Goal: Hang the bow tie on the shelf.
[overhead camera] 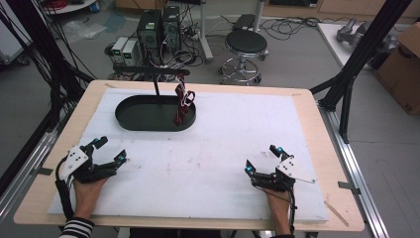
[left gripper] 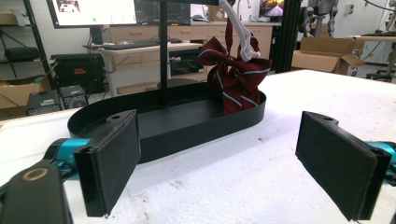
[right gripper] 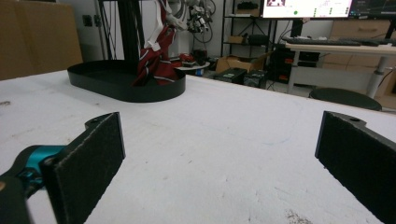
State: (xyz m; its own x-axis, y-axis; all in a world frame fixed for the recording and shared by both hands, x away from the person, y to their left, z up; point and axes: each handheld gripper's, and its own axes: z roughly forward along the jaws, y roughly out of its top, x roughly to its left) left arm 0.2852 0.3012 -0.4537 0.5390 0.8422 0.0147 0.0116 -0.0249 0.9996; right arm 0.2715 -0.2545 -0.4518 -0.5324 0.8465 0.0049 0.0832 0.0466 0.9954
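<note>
Near the front edge of the white surface (overhead camera: 208, 168), well short of the black oval tray (overhead camera: 136, 119) where the maroon striped bow tie (overhead camera: 182, 101) hangs from its stand, the left gripper (overhead camera: 110, 150) and right gripper (overhead camera: 261, 158) rest with fingers released and empty, so the reach toward the tie seems next.

black tools (overhead camera: 110, 150), teal joints, striped sleeve (overhead camera: 78, 228)
</note>
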